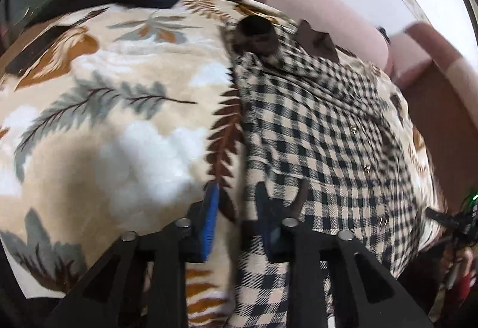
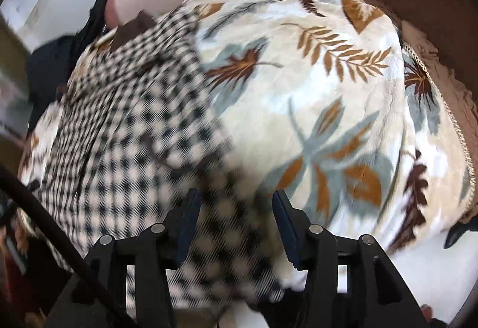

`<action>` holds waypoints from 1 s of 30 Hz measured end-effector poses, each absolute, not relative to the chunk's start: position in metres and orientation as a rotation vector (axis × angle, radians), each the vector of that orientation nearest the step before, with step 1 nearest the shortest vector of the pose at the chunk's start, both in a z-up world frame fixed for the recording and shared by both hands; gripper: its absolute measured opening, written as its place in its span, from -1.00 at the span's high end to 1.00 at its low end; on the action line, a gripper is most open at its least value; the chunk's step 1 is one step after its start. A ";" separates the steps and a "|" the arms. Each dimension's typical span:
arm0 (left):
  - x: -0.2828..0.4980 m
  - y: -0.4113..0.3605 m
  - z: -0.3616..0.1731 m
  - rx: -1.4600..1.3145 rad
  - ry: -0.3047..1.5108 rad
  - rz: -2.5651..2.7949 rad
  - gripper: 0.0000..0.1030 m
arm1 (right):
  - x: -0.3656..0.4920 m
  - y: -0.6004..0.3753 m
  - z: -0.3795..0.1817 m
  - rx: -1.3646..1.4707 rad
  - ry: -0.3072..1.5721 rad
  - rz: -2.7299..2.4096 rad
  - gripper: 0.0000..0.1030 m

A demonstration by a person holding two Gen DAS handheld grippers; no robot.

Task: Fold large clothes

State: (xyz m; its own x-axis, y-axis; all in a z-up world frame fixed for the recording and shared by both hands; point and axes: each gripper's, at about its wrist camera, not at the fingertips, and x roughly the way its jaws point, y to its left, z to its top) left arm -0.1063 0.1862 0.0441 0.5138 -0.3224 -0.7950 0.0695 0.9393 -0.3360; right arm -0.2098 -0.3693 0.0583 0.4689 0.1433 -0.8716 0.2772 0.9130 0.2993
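Here the checked shirt [image 1: 322, 130] lay spread on the leaf-print blanket [image 1: 98, 106], just ahead of both tongs. The left tongs [image 1: 239, 220] pinched its near edge; the right tongs [image 2: 236, 226] stood spread, with cloth between them but ungripped. Probably a side fold was under way; next, the right tongs needed a hold.

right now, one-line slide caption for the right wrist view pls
Right gripper poised open above a blurred fold of the checked shirt, which lies on a leaf-print blanket.
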 end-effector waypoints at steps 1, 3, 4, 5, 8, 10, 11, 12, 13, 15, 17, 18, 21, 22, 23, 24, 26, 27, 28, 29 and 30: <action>-0.106 0.190 0.043 -0.299 1.012 -0.230 0.42 | -0.203 -0.366 0.051 0.480 1.091 -0.070 -0.05; -0.107 0.190 0.035 -0.314 1.042 -0.230 0.41 | -0.203 -0.377 0.032 0.603 1.098 -0.031 -0.06; -0.108 0.187 0.031 -0.314 1.061 -0.234 0.41 | -0.207 -0.378 0.029 0.629 1.078 -0.033 -0.08; -0.110 0.186 0.026 -0.317 1.069 -0.236 0.41 | -0.210 -0.377 0.029 0.637 1.066 -0.031 -0.08; -0.119 0.180 0.019 -0.339 1.070 -0.257 0.41 | -0.213 -0.373 0.030 0.666 1.067 0.024 -0.08; -0.126 0.177 0.016 -0.365 1.078 -0.288 0.41 | -0.219 -0.367 0.026 0.713 1.079 0.084 -0.07; -0.128 0.177 0.015 -0.377 1.082 -0.299 0.41 | -0.221 -0.364 0.023 0.731 1.083 0.103 -0.07; -0.133 0.175 0.013 -0.388 1.081 -0.306 0.41 | -0.223 -0.361 0.021 0.732 1.079 0.106 -0.08; -0.136 0.175 0.013 -0.393 1.074 -0.307 0.41 | -0.224 -0.357 0.020 0.726 1.076 0.109 -0.08; -0.144 0.173 0.012 -0.400 1.073 -0.320 0.41 | -0.231 -0.353 0.019 0.741 1.067 0.123 -0.08; -0.152 0.173 0.011 -0.428 1.074 -0.343 0.40 | -0.234 -0.352 0.017 0.761 1.064 0.133 -0.08; -0.157 0.173 0.009 -0.448 1.077 -0.351 0.37 | -0.236 -0.352 0.016 0.770 1.061 0.141 -0.08; -0.167 0.172 0.005 -0.460 1.081 -0.359 0.37 | -0.249 -0.348 0.011 0.838 1.070 0.201 -0.06; -0.170 0.170 0.006 -0.453 1.082 -0.363 0.37 | -0.251 -0.345 0.009 0.843 1.074 0.207 -0.06; -0.172 0.168 0.006 -0.441 1.081 -0.361 0.37 | -0.254 -0.342 0.009 0.833 1.073 0.207 -0.06; -0.175 0.165 0.006 -0.424 1.081 -0.357 0.37 | -0.255 -0.340 0.009 0.820 1.069 0.204 -0.06; -0.179 0.161 0.006 -0.395 1.081 -0.353 0.36 | -0.257 -0.338 0.010 0.818 1.061 0.197 -0.06; -0.182 0.159 0.006 -0.381 1.081 -0.350 0.37 | -0.258 -0.338 0.011 0.824 1.057 0.197 -0.06; -0.183 0.159 0.006 -0.372 1.081 -0.348 0.37 | -0.257 -0.338 0.011 0.822 1.058 0.197 -0.06; -0.184 0.158 0.006 -0.366 1.081 -0.347 0.36 | -0.257 -0.338 0.011 0.819 1.059 0.197 -0.06; -0.185 0.157 0.005 -0.361 1.085 -0.348 0.36 | -0.258 -0.337 0.011 0.815 1.061 0.197 -0.06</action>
State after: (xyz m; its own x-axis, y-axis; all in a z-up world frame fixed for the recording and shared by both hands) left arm -0.1852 0.1569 0.0054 0.4243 -0.4445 -0.7889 0.0970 0.8885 -0.4485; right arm -0.2581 -0.3374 0.0113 0.5012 0.5128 -0.6970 0.2280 0.6987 0.6781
